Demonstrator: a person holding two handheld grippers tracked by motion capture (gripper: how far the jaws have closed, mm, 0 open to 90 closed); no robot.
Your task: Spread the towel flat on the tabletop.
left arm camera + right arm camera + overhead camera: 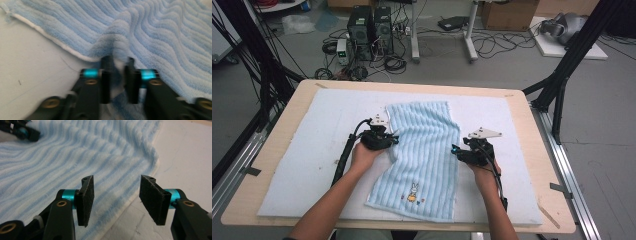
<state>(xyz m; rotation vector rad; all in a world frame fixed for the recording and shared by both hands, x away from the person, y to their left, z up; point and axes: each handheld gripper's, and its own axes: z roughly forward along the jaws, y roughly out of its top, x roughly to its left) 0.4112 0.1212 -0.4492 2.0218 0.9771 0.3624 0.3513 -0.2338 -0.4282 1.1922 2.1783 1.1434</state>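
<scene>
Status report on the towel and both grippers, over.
Left hand-held gripper shut on the towel's left edge. Right hand-held gripper open above the right edge, gripping nothing. Nothing in the way.

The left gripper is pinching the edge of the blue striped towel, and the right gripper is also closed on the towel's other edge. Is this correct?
Not quite. The left gripper does pinch the blue striped towel, but the right gripper is open: the right gripper view shows its jaws standing apart above the towel's edge, gripping nothing.

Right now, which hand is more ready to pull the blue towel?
Probably the left. The left gripper already pinches a fold at the towel edge, while the right gripper is open above the other edge, holding nothing.
</scene>
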